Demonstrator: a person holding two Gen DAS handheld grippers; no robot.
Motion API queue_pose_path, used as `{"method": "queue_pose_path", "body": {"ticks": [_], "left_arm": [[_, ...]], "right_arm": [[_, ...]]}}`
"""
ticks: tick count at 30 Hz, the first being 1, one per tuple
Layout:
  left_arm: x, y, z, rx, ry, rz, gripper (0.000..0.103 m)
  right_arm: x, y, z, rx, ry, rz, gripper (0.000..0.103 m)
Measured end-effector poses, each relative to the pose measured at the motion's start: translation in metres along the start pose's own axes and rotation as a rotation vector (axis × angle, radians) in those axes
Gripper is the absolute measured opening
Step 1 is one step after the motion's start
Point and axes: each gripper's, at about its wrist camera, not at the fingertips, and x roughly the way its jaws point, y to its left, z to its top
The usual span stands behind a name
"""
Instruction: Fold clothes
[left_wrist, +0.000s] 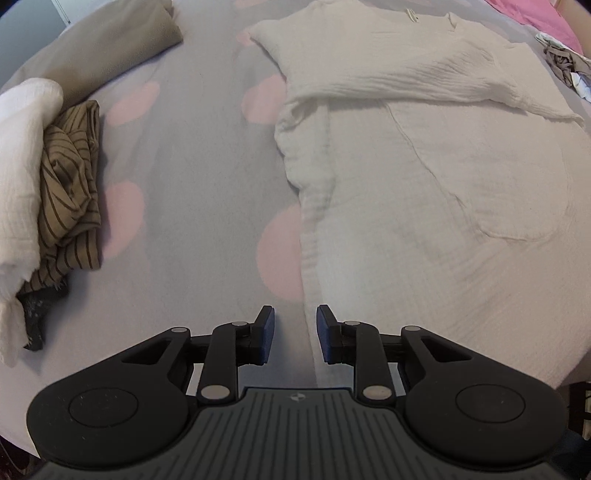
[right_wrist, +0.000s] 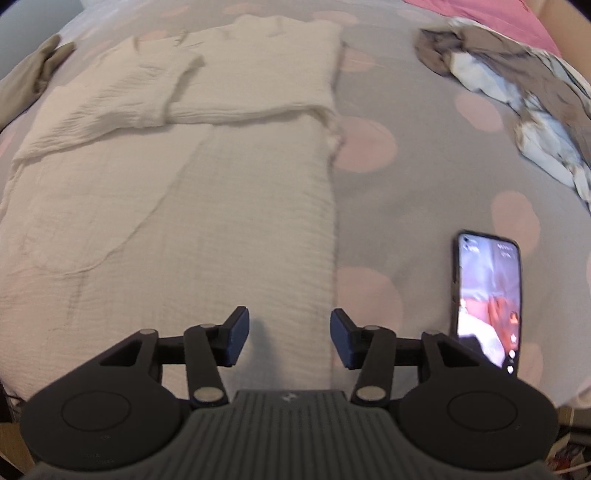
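Grey pink-spotted bed (left_wrist: 192, 192), cream garment (left_wrist: 424, 177), striped clothes (left_wrist: 70, 192), phone (right_wrist: 487, 295)

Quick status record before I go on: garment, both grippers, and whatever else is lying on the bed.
surface: bed sheet, grey with pink spots
garment: cream garment laid flat, both sleeves folded across the chest
left gripper: open, empty, at the garment's left edge
right gripper: open, empty, over the garment's lower right part
phone: screen lit, on the sheet right of the garment
other clothes: striped brown garment at left; crumpled grey-white cloth far right

Bedsheet (left_wrist: 192, 206) lane open; clothes pile (left_wrist: 70, 192) left, phone (right_wrist: 487, 299) (screen lit) right.
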Motion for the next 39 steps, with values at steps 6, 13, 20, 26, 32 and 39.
{"method": "queue_pose_path", "body": {"ticks": [6, 13, 20, 26, 32, 39], "left_arm": [[0.011, -0.006, -0.009, 0.031, 0.078, -0.039, 0.037], [0.015, -0.01, -0.013, 0.052, 0.093, -0.017, 0.047], [0.018, -0.026, -0.015, 0.132, 0.093, 0.02, 0.039], [0.016, -0.045, -0.02, 0.207, 0.068, 0.019, 0.006], [0.01, -0.058, -0.025, 0.249, 0.04, 0.058, 0.002], [-0.011, -0.064, -0.021, 0.253, -0.047, 0.013, 0.002]], "right_arm": [[0.008, -0.003, -0.007, -0.007, 0.049, -0.034, 0.062], [0.02, 0.009, -0.018, -0.059, 0.093, -0.046, 0.061], [0.017, 0.023, -0.021, -0.099, 0.084, -0.036, 0.035], [0.013, 0.042, -0.028, -0.154, 0.05, -0.071, 0.014], [0.012, 0.054, -0.03, -0.192, 0.042, -0.096, 0.007], [-0.009, 0.063, -0.017, -0.319, -0.059, -0.087, 0.005]]}}
